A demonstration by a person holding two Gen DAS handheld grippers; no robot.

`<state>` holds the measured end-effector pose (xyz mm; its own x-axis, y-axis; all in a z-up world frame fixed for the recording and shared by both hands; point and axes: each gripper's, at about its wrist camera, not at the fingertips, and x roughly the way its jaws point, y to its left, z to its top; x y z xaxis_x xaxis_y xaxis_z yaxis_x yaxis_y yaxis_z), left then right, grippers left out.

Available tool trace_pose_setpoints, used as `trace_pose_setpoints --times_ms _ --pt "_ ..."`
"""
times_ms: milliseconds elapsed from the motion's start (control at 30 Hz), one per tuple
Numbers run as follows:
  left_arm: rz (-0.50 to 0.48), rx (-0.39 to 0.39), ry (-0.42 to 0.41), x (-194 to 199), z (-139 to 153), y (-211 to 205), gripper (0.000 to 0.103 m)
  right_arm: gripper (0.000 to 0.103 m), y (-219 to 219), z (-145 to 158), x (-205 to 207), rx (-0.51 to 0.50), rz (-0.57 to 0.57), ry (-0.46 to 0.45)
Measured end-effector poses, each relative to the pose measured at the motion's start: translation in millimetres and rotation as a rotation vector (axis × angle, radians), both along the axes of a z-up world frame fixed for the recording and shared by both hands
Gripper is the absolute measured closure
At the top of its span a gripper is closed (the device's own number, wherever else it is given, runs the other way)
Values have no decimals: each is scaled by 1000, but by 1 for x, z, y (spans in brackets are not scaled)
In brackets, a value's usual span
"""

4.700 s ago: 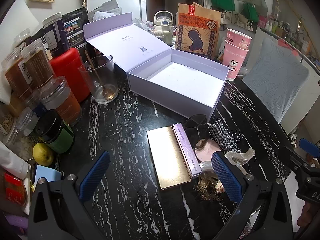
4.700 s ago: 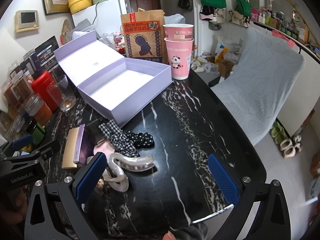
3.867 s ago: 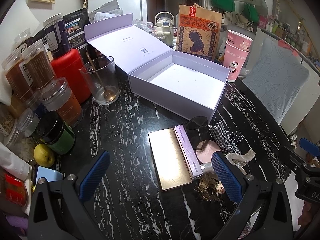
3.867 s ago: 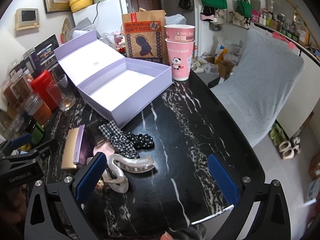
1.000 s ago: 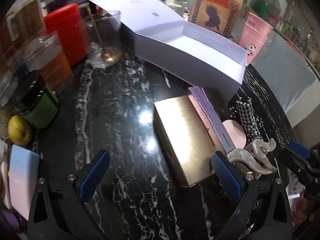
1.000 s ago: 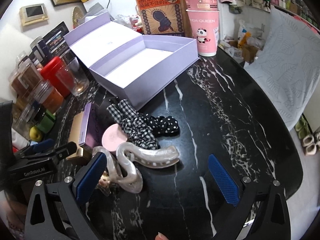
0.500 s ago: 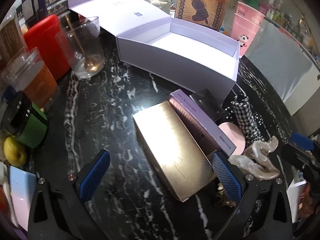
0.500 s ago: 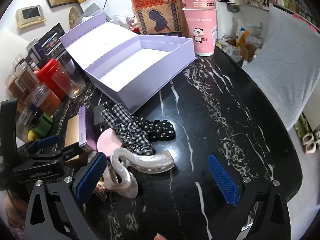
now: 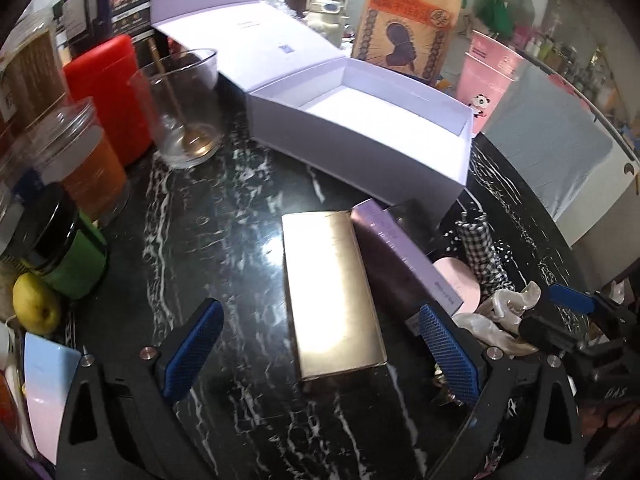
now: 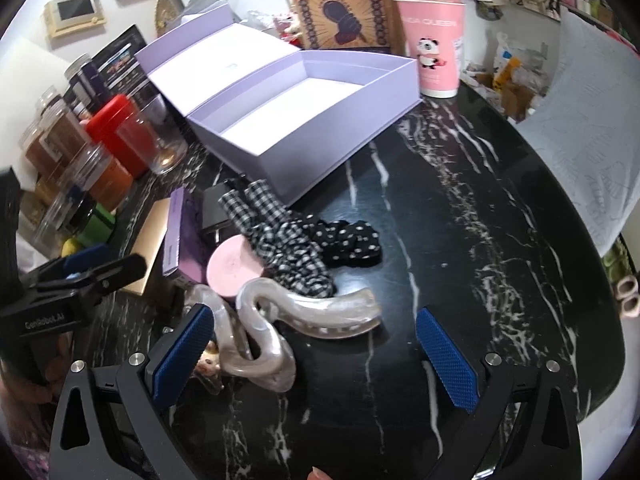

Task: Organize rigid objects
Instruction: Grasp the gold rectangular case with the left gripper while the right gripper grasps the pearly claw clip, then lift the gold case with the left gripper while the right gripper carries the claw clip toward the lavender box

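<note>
Gold box (image 9: 334, 292) lies between the wide-open left hand-held gripper (image 9: 320, 350), purple box (image 9: 400, 256) seemingly touching it.

A black marble table (image 9: 224, 216) with white veins carries many things. On its left side stand a red canister (image 9: 114, 96), a clear glass (image 9: 180, 108) with a spoon inside, a jar with orange content (image 9: 86, 168) and a green jar with black lid (image 9: 68, 252). A yellow lemon (image 9: 34, 304) lies near the green jar. At the far edge stand a brown paper bag (image 10: 340, 4) and two stacked pink cups (image 10: 434, 32). A grey patterned cover (image 10: 592, 92) is at the right.
</note>
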<state>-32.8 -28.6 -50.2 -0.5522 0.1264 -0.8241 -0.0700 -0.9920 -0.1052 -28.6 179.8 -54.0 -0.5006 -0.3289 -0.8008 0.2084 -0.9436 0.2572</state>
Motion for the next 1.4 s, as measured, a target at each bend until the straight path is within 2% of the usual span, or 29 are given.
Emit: trace_pose_setpoints --times_ms 100,167,267,333,433,533,633,667,733,833,1033,1400 --pt "-1 -48 -12 -6 -5 8 4 0 -4 -1 1 6 16 1" --pt "3 -74 -34 -11 -11 10 17 0 -6 -2 2 9 24 0" --pt "2 -46 -72 -17 -20 7 29 0 -9 -4 2 12 35 -3" --pt "-6 -25 -92 -20 -27 5 33 0 -10 -5 2 9 40 -7" --pt "-22 -15 -110 -25 -34 7 33 0 -11 -9 0 5 42 -16" --pt "-79 -94 -104 -29 -36 20 33 0 -12 -12 -2 17 40 -20" --pt "-89 -91 -90 -31 -35 23 35 0 -16 -14 -4 20 59 -23" --pt "-90 -92 -80 -30 -35 24 45 0 -17 -14 -4 19 68 -22" --pt "-82 -86 -73 -29 -33 23 54 0 -22 -15 -4 29 80 -20" --pt "-75 -71 -70 -27 -32 20 59 0 -28 -18 -6 52 86 -22" --pt "-72 -26 -88 -16 -31 15 59 1 -35 -20 -3 57 96 -11" --pt "-15 36 -121 -3 -29 -1 59 9 -28 -16 2 28 120 5"
